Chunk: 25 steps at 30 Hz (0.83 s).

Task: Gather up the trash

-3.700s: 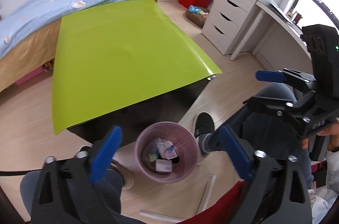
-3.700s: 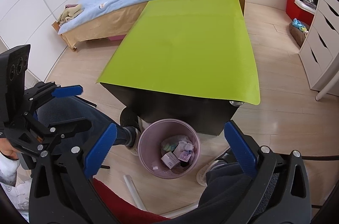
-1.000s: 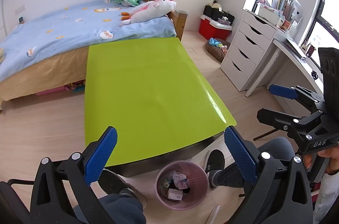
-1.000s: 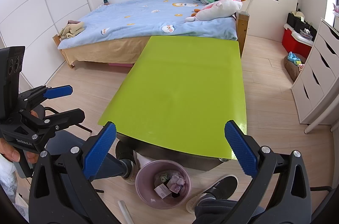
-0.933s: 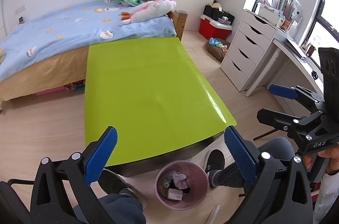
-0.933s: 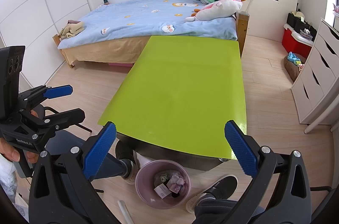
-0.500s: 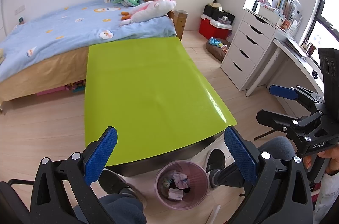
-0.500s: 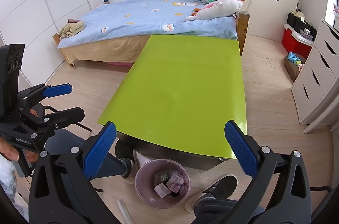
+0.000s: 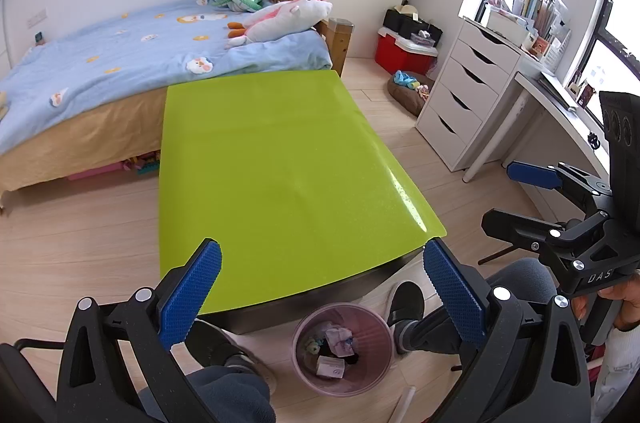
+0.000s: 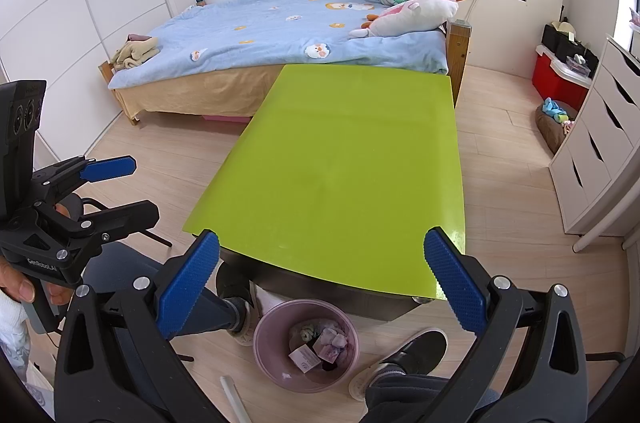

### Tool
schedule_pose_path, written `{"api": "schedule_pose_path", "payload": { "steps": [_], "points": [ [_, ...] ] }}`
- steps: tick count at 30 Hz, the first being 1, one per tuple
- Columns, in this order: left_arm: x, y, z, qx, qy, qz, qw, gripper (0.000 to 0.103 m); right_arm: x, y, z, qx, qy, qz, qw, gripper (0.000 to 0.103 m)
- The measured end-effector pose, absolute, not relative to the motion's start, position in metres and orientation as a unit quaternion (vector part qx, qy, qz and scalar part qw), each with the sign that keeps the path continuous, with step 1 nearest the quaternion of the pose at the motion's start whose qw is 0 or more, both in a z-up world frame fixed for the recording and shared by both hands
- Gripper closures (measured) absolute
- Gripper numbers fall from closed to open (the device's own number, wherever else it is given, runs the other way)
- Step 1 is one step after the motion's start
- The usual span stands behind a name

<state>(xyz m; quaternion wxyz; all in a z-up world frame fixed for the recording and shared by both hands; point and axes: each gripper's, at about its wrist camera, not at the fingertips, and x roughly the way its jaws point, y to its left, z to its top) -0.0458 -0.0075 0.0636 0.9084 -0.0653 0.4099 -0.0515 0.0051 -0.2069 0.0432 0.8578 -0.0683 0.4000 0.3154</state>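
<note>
Now — status: both grippers raised well above the bin, nothing held.
Change: against the frames from a few seconds ago, both views are seen pulled up and back; the bin (image 9: 342, 349) shows smaller and lower, and the whole table (image 9: 276, 159) is taken in. Over the last second almost no motion is noted.
Left gripper (image 9: 320, 297): jaws spread wide, blue pads empty; held over the near table edge.
Right gripper (image 10: 322, 287): likewise wide open and empty; seen from the left view at the right side (image 9: 532, 199), gripped by a hand (image 9: 624, 297).
Trash (image 10: 320, 345): crumpled paper and small cartons lie inside the bin, on the floor just beside the near table edge, between the person's shoes.
Table top: green sheet bare — no loose item is seen on it.
Floor: a white tube (image 10: 234, 397) lies beside the bin; whether it counts as trash cannot be told.
Judgement: collection is taken as done or nearly so; the raised, idle pose suggests an end-of-run hold. The tube would be the only candidate left.
</note>
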Motion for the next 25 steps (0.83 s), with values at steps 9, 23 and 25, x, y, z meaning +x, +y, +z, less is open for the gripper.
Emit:
{"api": "schedule_pose_path", "payload": {
  "steps": [9,23,25],
  "points": [
    [-0.0452,-0.0067,0.0635,-0.066,0.410,-0.052,0.908,0.006,0.0052,-0.2058,0.0436,-0.069,0.400,0.315,0.858,0.003],
    [-0.0446,-0.0132,0.0583,-0.056,0.410,-0.040,0.909,0.006,0.0059,-0.2066,0.0432,-0.070,0.400,0.316,0.857,0.003],
    [-0.0446,-0.0144,0.0581,-0.056,0.410,-0.040,0.909,0.006,0.0054,-0.2076,0.0424,-0.070,0.400,0.316,0.858,0.003]
  ]
}}
